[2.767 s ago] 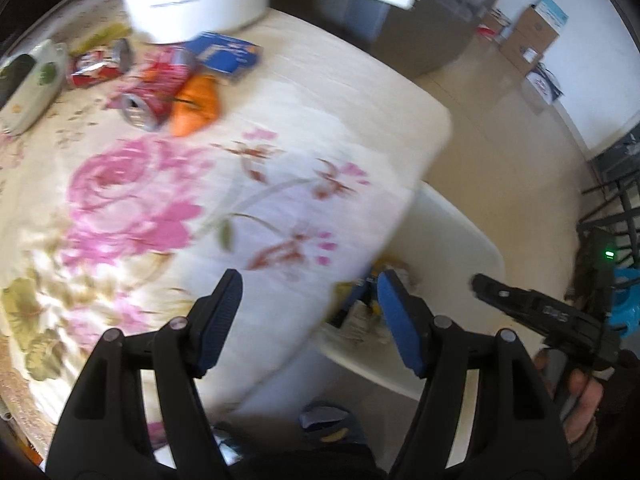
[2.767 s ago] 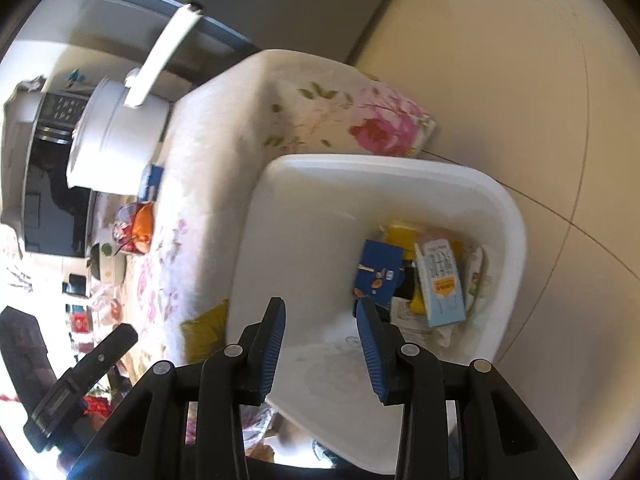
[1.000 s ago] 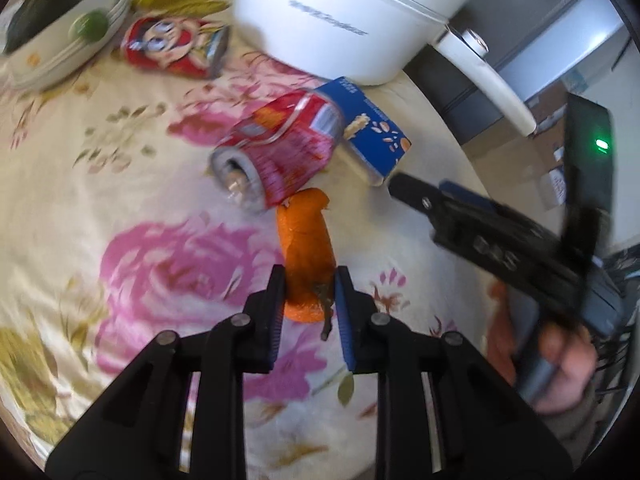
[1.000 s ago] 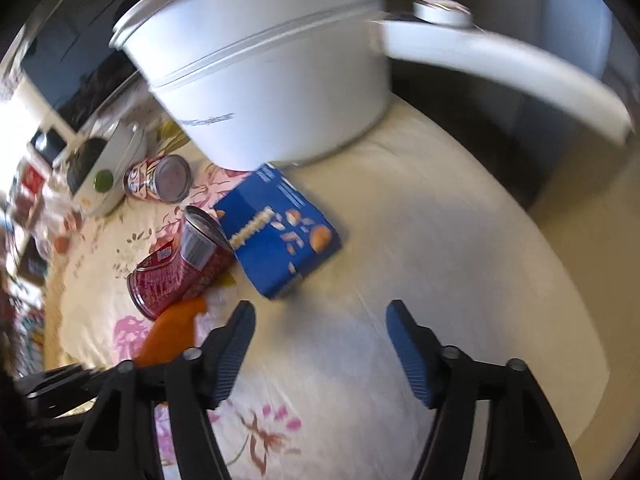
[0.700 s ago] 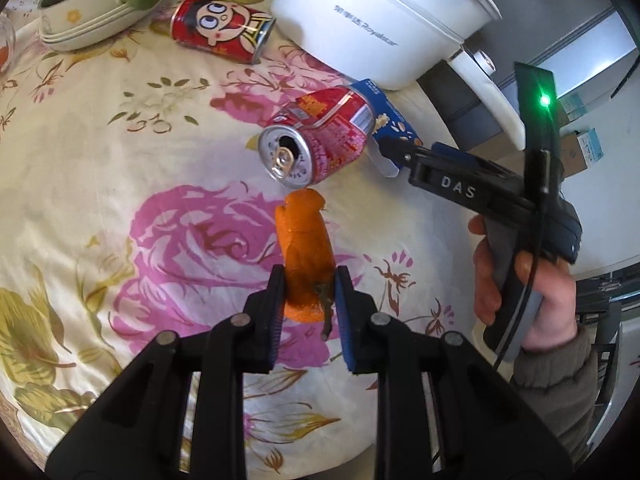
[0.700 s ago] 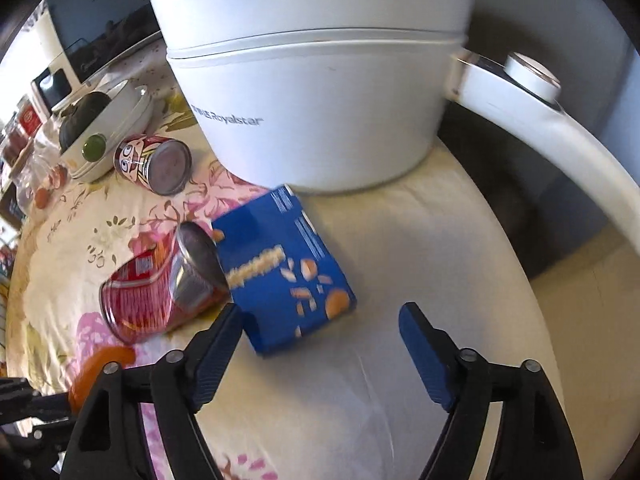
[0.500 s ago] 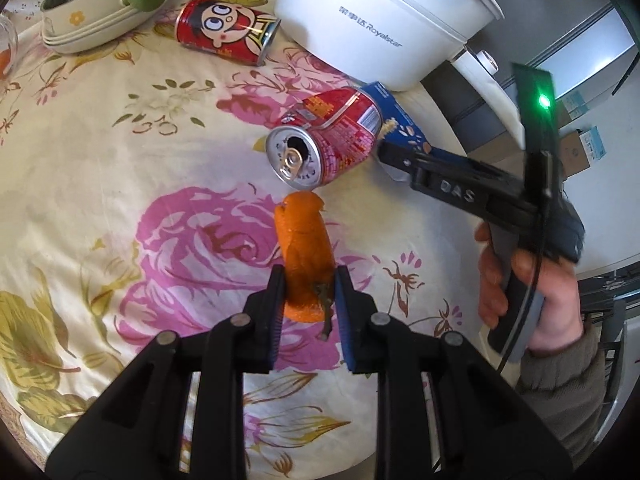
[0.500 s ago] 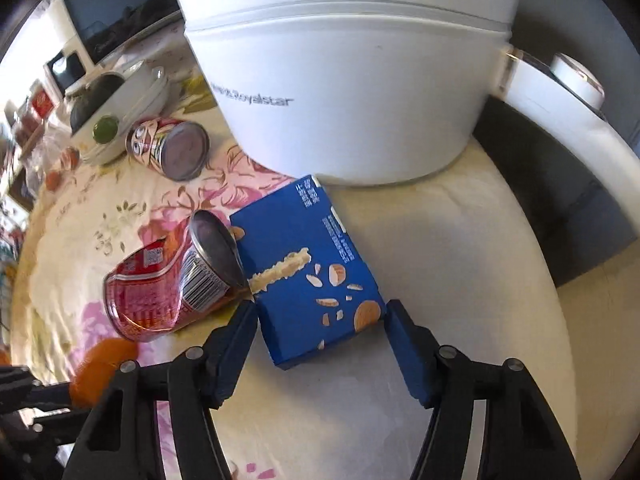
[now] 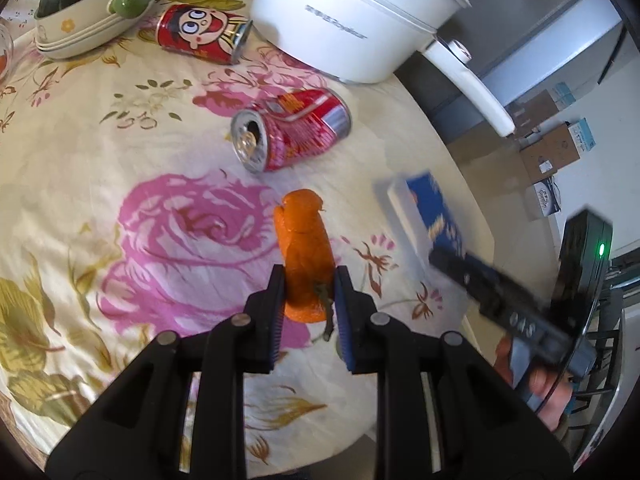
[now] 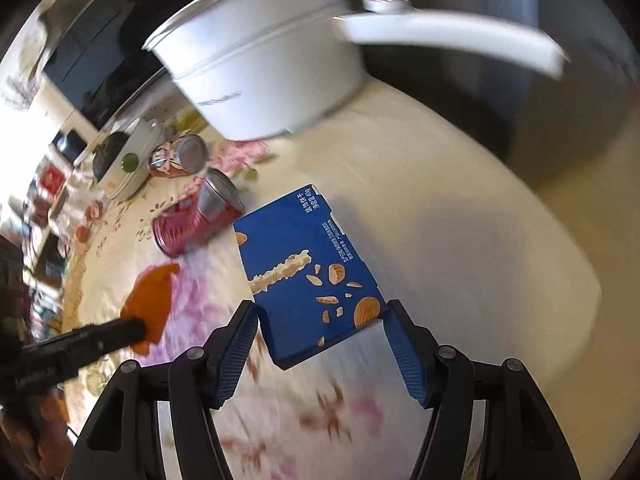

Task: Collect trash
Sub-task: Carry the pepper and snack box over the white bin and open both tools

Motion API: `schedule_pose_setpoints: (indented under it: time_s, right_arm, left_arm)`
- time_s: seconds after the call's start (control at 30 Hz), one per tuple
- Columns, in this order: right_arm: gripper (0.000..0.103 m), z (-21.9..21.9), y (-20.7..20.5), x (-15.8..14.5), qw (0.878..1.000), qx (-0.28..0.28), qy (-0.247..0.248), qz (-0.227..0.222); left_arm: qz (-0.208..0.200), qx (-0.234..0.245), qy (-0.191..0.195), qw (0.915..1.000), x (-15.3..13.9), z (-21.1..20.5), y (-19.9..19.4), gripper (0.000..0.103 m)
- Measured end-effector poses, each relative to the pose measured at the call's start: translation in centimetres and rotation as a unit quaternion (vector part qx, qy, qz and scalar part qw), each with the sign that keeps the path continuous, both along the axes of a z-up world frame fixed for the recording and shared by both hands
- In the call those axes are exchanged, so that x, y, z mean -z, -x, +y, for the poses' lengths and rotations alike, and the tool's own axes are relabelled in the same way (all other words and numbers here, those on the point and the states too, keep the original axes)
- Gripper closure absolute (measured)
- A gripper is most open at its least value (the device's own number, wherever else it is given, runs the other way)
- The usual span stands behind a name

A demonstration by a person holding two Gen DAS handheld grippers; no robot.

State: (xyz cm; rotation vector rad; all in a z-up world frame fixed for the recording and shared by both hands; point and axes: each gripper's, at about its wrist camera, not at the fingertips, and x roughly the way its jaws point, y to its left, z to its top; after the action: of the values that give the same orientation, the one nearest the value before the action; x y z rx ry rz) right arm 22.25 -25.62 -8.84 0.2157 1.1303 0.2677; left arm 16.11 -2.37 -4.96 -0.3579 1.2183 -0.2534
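My left gripper [image 9: 309, 292] is shut on an orange peel [image 9: 306, 240] and holds it over the flowered tablecloth [image 9: 120, 168]. My right gripper [image 10: 322, 334] is shut on a blue snack box [image 10: 304, 268], lifted off the cloth; the box also shows blurred in the left wrist view [image 9: 430, 216]. A dented red can [image 9: 290, 134] lies on its side beyond the peel. A second red can with a cartoon face [image 9: 200, 34] lies farther back. The peel also shows at the left of the right wrist view [image 10: 152, 296].
A large white electric pot [image 9: 352, 12] with a long handle stands at the back of the table. Stacked bowls holding a dark squash [image 9: 84, 8] stand at the back left. The table's edge runs along the right, with cardboard boxes [image 9: 556, 152] on the floor beyond.
My right gripper has closed on the blue box and lifted it away from the red can toward the table's right edge. My left gripper keeps its hold on the peel.
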Motion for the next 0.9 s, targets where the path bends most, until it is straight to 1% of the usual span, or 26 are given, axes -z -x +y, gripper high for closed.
schedule_pose_setpoints:
  time_s: [0.23, 0.33, 0.4, 0.47, 0.53, 0.63, 0.8, 0.83, 0.9]
  right_arm:
    - [0.036, -3.0, 7.1, 0.9, 0.998, 0.048, -0.041, 0.013]
    - [0.036, -4.1, 9.0, 0.7, 0.996, 0.064, -0.058, 0.016]
    - [0.036, -4.9, 10.3, 0.4, 0.995, 0.073, -0.062, 0.015]
    - [0.036, -6.0, 11.7, 0.3, 0.994, 0.087, -0.071, 0.015]
    - [0.036, -7.1, 12.5, 0.2, 0.991, 0.105, -0.084, 0.016]
    - [0.036, -8.7, 14.1, -0.1, 0.988, 0.122, -0.092, 0.014]
    - [0.036, -11.2, 16.4, 0.2, 0.985, 0.156, -0.072, 0.023]
    - [0.036, -11.6, 16.9, 0.5, 0.983, 0.164, -0.072, 0.028]
    - [0.036, -12.3, 17.7, 1.4, 0.981, 0.174, -0.068, 0.042]
  left_arm:
    - [-0.005, 0.034, -0.004, 0.9994, -0.1, -2.5, 1.9, 0.078]
    - [-0.011, 0.05, -0.004, 0.9987, -0.4, -3.6, 2.5, 0.078]
    - [-0.019, 0.064, -0.012, 0.9977, -0.9, -4.6, 3.0, 0.078]
    - [-0.019, 0.075, -0.018, 0.9968, -1.1, -5.7, 3.6, 0.078]
    - [-0.015, 0.09, -0.017, 0.9957, -1.1, -6.9, 4.2, 0.078]
    - [-0.005, 0.12, -0.015, 0.9927, -0.9, -9.3, 5.3, 0.078]
    - [0.015, 0.174, -0.005, 0.9846, 0.0, -13.9, 7.0, 0.078]
    - [0.018, 0.183, -0.007, 0.9829, 0.2, -14.7, 7.1, 0.078]
    - [0.022, 0.207, -0.023, 0.9779, 0.7, -16.8, 7.6, 0.077]
